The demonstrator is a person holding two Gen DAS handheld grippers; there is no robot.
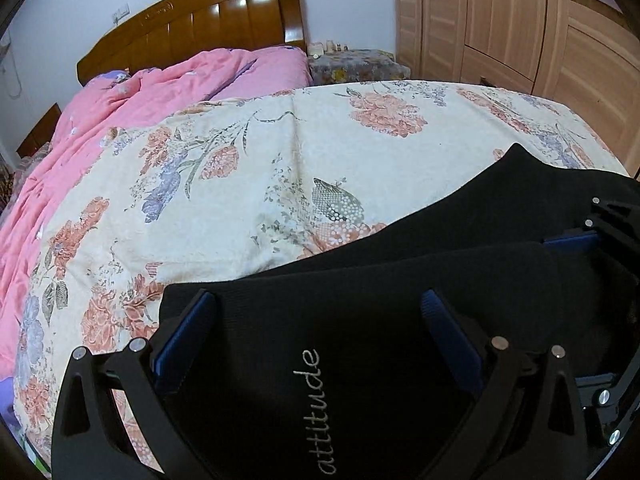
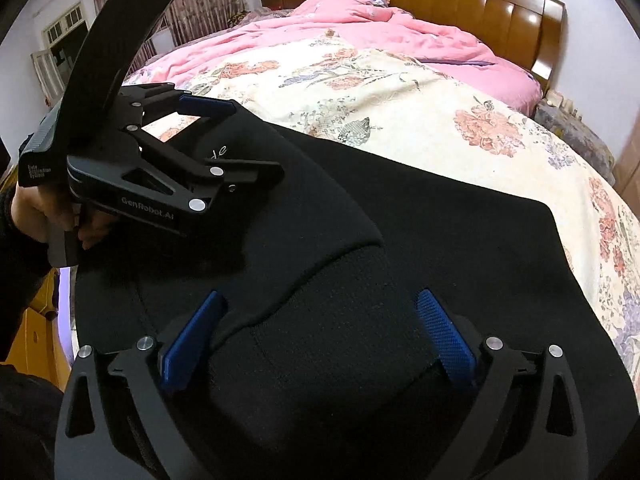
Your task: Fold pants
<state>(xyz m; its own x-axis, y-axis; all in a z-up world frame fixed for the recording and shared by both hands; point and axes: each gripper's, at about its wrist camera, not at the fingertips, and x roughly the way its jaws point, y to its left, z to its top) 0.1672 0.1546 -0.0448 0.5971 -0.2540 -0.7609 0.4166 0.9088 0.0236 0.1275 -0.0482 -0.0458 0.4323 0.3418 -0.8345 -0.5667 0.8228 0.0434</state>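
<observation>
Black pants (image 1: 360, 344) lie folded on the floral bedspread (image 1: 248, 184) at the bed's near edge. Left hand-held gripper (image 1: 320, 328) hovers wide apart over the "attitude" lettering; right hand-held gripper (image 2: 324, 328), likewise wide, straddles a raised fold.

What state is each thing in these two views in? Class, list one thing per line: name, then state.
black pants: folded over, lying on the floral bedspread
left hand-held gripper: open, jaws straddling the pants
right hand-held gripper: open, jaws wide over the pants
floral bedspread: spread fairly flat
pink quilt: rumpled
wardrobe doors: closed
</observation>
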